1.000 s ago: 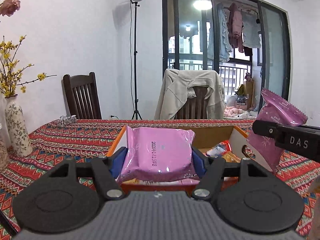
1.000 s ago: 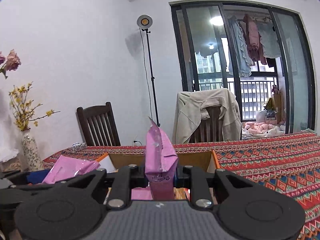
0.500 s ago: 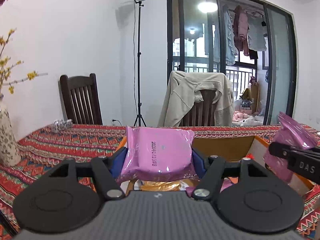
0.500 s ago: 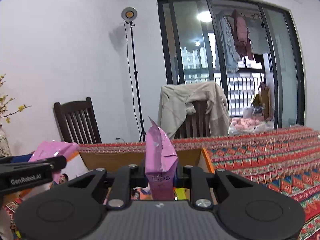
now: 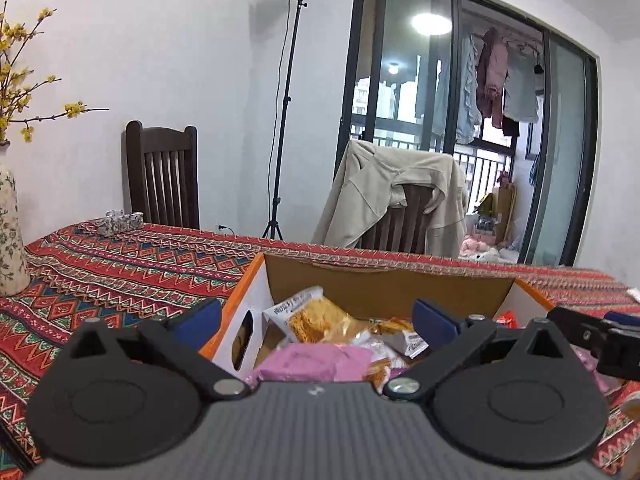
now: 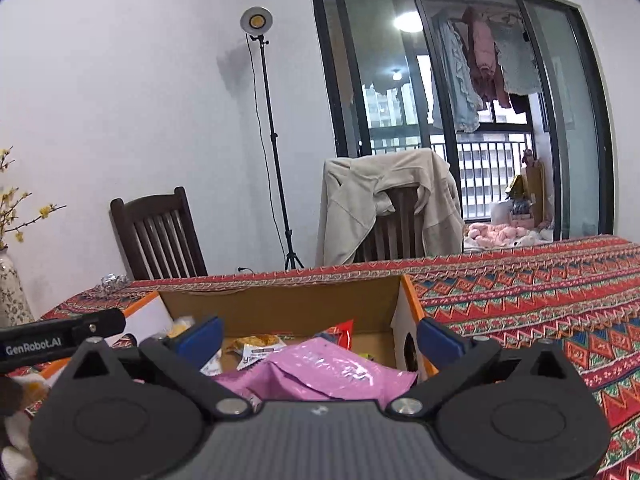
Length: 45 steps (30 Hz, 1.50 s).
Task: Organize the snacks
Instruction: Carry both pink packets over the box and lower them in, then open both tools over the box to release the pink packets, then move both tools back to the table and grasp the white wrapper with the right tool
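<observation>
An open cardboard box point(image 5: 384, 284) with orange edges sits on the patterned tablecloth and holds several snack packets. In the left wrist view a pink packet point(image 5: 316, 364) lies loose in the box, below my left gripper point(image 5: 316, 320), whose jaws are opening wide with nothing pressed between them. An orange-brown snack bag point(image 5: 308, 316) lies behind it. In the right wrist view another pink packet point(image 6: 320, 372) rests in the box point(image 6: 288, 304) under my right gripper point(image 6: 320, 338), its jaws opening too and touching nothing. Each gripper shows at the edge of the other's view.
A floral vase point(image 5: 10, 240) with yellow blossoms stands at the table's left. Two dark chairs point(image 5: 164, 176) stand behind the table, one draped with a beige jacket point(image 5: 392, 196). A lamp tripod point(image 5: 280, 120) stands by the wall. A small wrapped item point(image 5: 122, 221) lies far left.
Both grippers opened and let go of their pink packets, which now lie in the box. Both hands moved forward and lower over the box.
</observation>
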{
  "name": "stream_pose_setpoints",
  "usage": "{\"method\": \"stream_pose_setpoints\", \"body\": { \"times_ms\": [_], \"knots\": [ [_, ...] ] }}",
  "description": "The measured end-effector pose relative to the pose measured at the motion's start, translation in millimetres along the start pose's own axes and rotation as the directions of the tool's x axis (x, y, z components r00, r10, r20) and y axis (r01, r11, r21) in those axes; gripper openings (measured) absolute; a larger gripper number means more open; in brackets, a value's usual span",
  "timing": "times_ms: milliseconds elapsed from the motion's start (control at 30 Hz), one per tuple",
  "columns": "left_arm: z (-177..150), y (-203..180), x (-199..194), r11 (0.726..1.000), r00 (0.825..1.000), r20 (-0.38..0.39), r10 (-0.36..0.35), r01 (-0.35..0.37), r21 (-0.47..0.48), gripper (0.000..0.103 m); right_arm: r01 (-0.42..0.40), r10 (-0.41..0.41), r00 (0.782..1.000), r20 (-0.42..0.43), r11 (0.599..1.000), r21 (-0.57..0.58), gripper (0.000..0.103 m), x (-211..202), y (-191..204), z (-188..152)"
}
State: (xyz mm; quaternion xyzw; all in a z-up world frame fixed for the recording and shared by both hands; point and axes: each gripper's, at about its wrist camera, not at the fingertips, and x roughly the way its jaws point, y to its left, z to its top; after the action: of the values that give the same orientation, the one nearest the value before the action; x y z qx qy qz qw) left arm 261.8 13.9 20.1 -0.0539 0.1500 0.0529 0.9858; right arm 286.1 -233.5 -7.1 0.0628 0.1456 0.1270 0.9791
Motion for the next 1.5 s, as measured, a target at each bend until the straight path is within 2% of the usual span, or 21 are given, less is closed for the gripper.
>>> {"method": "stream_pose_setpoints", "body": {
  "times_ms": [333, 500, 667, 800, 1033, 1200, 1300, 1367, 1500],
  "knots": [
    [-3.6, -1.7, -1.8, 1.000, 1.000, 0.004, 0.021, -0.021, 0.000, 0.103, 0.045, -0.045, 0.999, 0.000, 0.999, -0.009, 0.103, 0.3, -1.1, -5.4],
    [5.1, 2.5, -18.5, 0.999, 1.000, 0.014, 0.022, -0.022, -0.025, 0.103, 0.048, -0.048, 0.999, 0.009, 0.999, -0.008, 0.103, -1.4, -2.2, -4.9],
    [16.0, 4.4, -35.3, 0.998, 0.998, -0.047, 0.044, -0.042, 0.040, 0.103, 0.045, -0.045, 0.999, 0.022, 0.999, -0.004, 0.103, -7.1, -2.1, -4.8],
    [17.8, 19.0, -49.1, 1.000, 0.992, -0.127, 0.007, -0.007, 0.007, 0.103, 0.045, -0.045, 0.999, 0.023, 0.999, 0.005, 0.103, -7.8, -4.1, -3.1],
    [-11.5, 36.0, -80.3, 0.998, 0.982, -0.188, 0.031, -0.021, 0.055, 0.103, 0.049, -0.049, 0.998, 0.027, 0.999, 0.005, 0.103, -7.6, -4.5, -4.0],
    [-48.5, 52.5, -84.2, 1.000, 0.974, -0.228, -0.007, 0.013, 0.022, 0.103, 0.050, -0.050, 0.998, 0.028, 0.999, 0.004, 0.103, -7.1, -4.3, -4.9],
    [-55.1, 53.9, -75.7, 1.000, 0.968, -0.252, -0.016, 0.018, 0.007, 0.103, 0.055, -0.054, 0.998, 0.042, 0.998, -0.007, 0.103, -8.2, -2.5, -6.6],
    [-54.6, 57.9, -75.9, 0.998, 0.969, -0.240, -0.057, 0.054, -0.021, 0.103, 0.057, -0.056, 0.997, 0.049, 0.998, -0.013, 0.103, -8.8, -1.6, -7.4],
    [-54.1, 58.1, -79.6, 0.998, 0.976, -0.212, -0.057, 0.054, -0.022, 0.103, 0.061, -0.060, 0.996, 0.064, 0.998, -0.015, 0.103, -11.4, -0.5, -10.8]
  ]
}}
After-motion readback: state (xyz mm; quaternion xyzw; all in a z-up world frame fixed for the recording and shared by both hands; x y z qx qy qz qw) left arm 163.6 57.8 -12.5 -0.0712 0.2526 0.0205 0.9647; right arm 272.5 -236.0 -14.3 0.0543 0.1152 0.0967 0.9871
